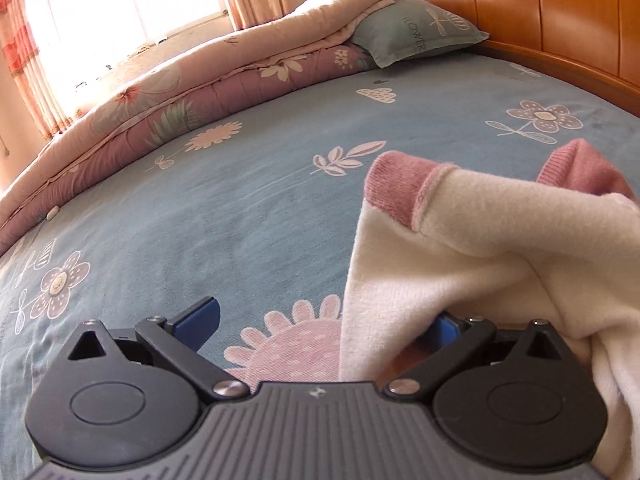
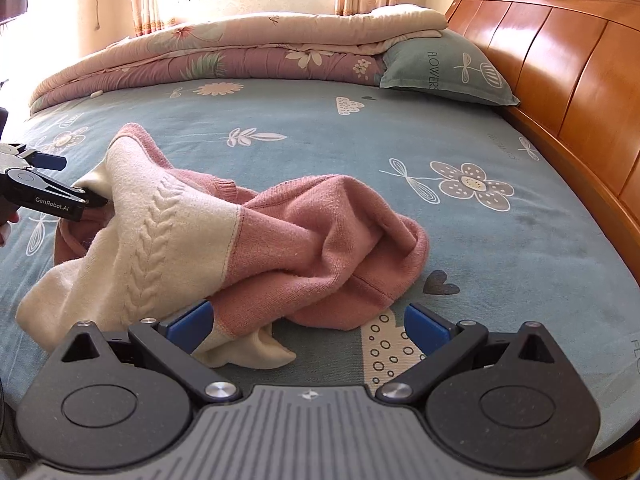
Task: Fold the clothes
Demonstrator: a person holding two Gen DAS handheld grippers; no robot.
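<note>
Sweater (image 2: 248, 236) crumpled on near bed (image 2: 520, 240), spreading stage: left gripper (image 1: 328, 324) and right gripper (image 2: 308, 320) both spread wide, holding nothing; next, pinch an edge and flatten.

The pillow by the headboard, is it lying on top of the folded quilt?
No, the pillow lies on the sheet with the quilt overlapping its edge.

Pink-cream sweater (image 2: 240, 236) crumpled on bed (image 2: 520, 240), R tool (image 2: 308, 324) spread wide.

A pink-and-cream cable-knit sweater (image 2: 248, 240) lies on a blue flower-printed sheet (image 2: 360, 128); at one o'clock, a teal pillow (image 2: 444, 68).
</note>
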